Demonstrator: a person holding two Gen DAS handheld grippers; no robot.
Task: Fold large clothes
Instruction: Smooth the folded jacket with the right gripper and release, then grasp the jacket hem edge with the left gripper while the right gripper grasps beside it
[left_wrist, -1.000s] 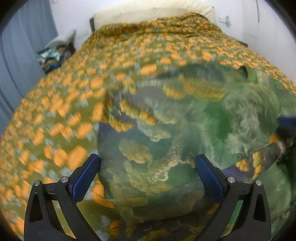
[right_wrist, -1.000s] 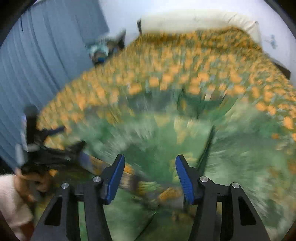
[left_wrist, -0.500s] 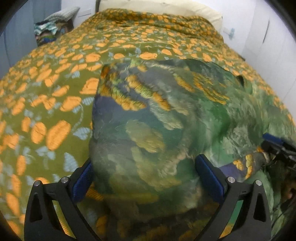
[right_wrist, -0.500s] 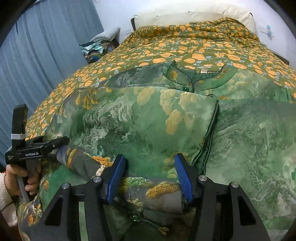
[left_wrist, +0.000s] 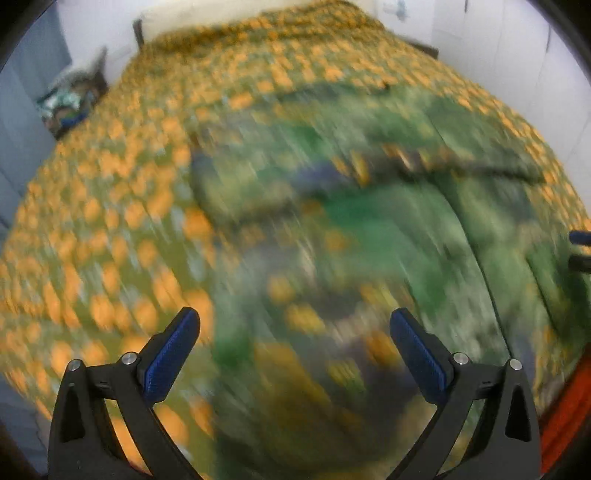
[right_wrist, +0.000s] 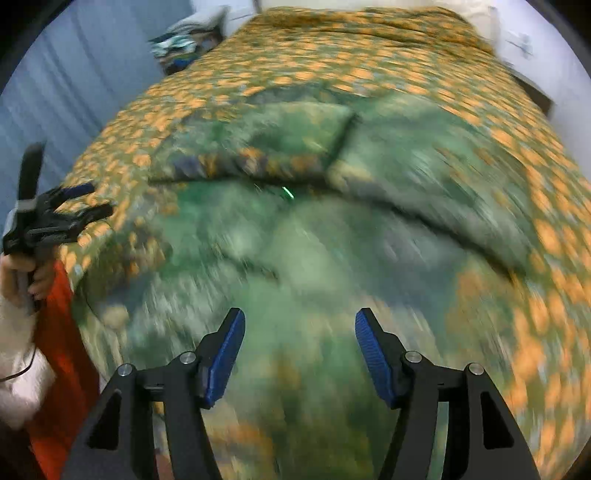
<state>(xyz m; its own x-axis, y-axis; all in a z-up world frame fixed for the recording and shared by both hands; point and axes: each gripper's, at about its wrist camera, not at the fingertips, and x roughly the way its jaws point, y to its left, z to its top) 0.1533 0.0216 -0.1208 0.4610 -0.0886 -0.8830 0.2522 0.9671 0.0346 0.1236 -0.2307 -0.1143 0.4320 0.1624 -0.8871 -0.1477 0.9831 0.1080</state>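
Note:
A large green garment (right_wrist: 295, 236) with a landscape print lies spread on the bed, all of it blurred by motion. Its blue and orange hem band (right_wrist: 251, 162) is folded up across the middle. My right gripper (right_wrist: 300, 321) hangs above the near part of the cloth. Its jaws are opening and nothing is between them. My left gripper (left_wrist: 295, 321) stands wide open over the garment (left_wrist: 369, 229) near its left edge, holding nothing. The left gripper (right_wrist: 98, 199) also shows in the right wrist view, held by a hand (right_wrist: 22, 273). The right gripper (left_wrist: 578, 249) peeks in at the left wrist view's right edge.
The bedspread (left_wrist: 110, 192) is olive with orange leaves and reaches back to a cream pillow (left_wrist: 207, 18). A pile of clothes (left_wrist: 70, 99) sits beside the bed at the far left, by a grey curtain (right_wrist: 74, 74). Something red-orange (right_wrist: 59, 332) hangs at the bed's near edge.
Both grippers have pulled back toward the near edge and lifted, so the folded hem now lies farther off. The right jaws stand wider and no longer frame the hem.

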